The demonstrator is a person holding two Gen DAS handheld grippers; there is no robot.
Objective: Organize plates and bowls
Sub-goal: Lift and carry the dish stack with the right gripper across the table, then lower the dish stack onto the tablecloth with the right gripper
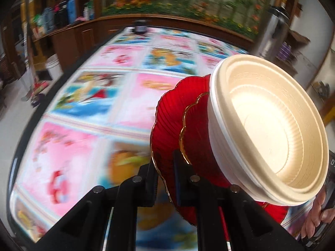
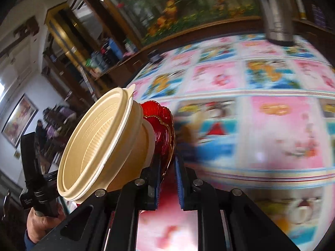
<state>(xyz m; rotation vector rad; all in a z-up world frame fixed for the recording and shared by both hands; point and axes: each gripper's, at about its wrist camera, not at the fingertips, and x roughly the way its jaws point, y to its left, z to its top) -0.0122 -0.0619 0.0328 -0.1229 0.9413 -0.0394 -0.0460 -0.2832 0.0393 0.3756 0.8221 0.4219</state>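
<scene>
Stacking as one lot: two cream bowls, nested, seated on two red plates with scalloped gilt rims, the whole pile carried tilted in the air above the table. It fills the right half of the left wrist view and the lower left of the right wrist view.

Handling, judged: bowls look thin, ribbed and light, likely disposable, stiff enough to keep shape but loose on the plates. Plates look like translucent moulded plastic or glass, hard and slick, the gilt edge liable to chip. Nothing fastens the bowls; a steep tilt could slide them off.

Hold: left tongs clenched on the larger plate's rim at lower centre of frame. Right tongs drawn close at lower centre of frame with a plate rim between them; it lies against the left pad, and whether the right pad bears on it cannot be told. The plate edge on opposite sides is the sensible place to grip, never the bowls' soft lips.

Surroundings: patterned cartoon cloth on the table, blurred; a steel flask at upper right; a hand on the other tool, lower left.
</scene>
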